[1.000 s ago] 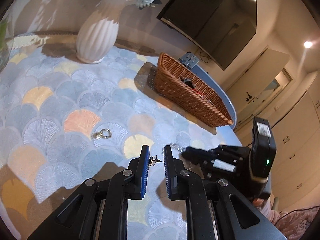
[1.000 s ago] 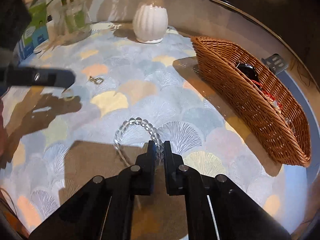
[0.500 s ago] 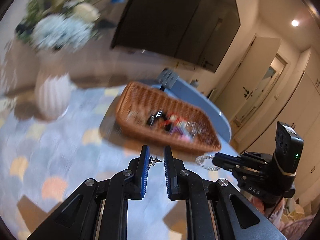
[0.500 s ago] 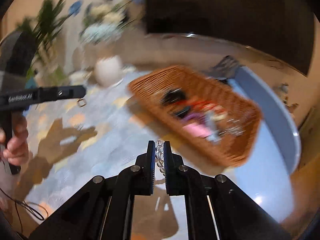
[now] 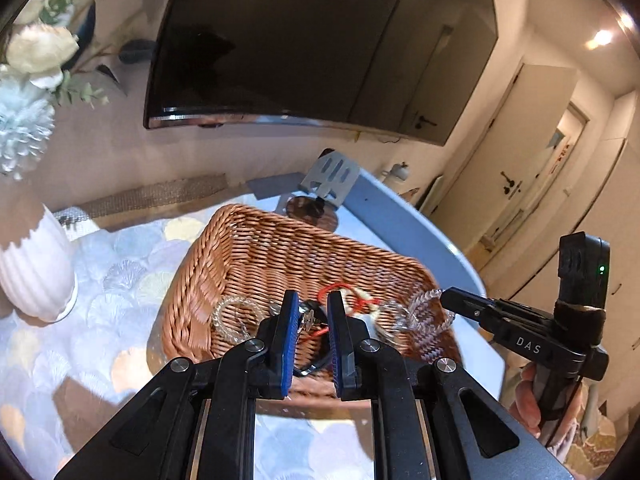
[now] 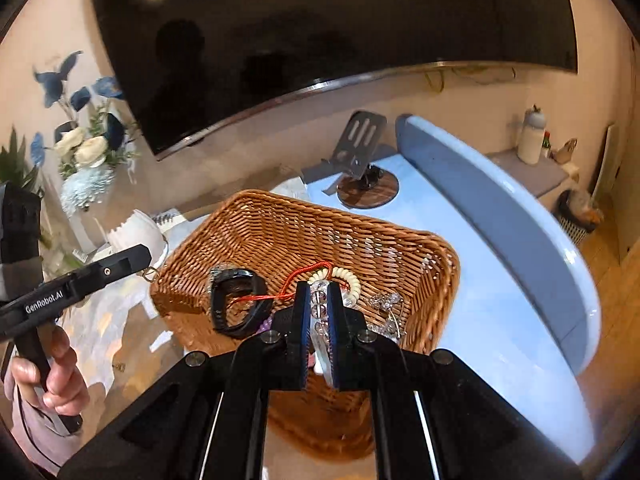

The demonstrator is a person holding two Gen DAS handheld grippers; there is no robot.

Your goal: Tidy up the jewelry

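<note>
Over the table, my grippers hang above the basket (image 6: 276, 224): left (image 5: 313, 314) pinching an earring (image 5: 307, 317), right (image 6: 319, 304) clamping the bracelet (image 6: 319, 312), nearer its middle.

Home living room: wall television (image 5: 320, 40), flower vase (image 5: 34, 272), doors (image 5: 516, 168).

Basket (image 6: 400, 248) on table (image 6: 500, 320), vase (image 5: 32, 272) to its left, stand (image 6: 360, 140) behind it, bangle (image 6: 234, 300) inside.

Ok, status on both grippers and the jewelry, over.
Left gripper shut on small earring. Right gripper shut on clear bead bracelet. Both over wicker basket, nothing blocking.
</note>
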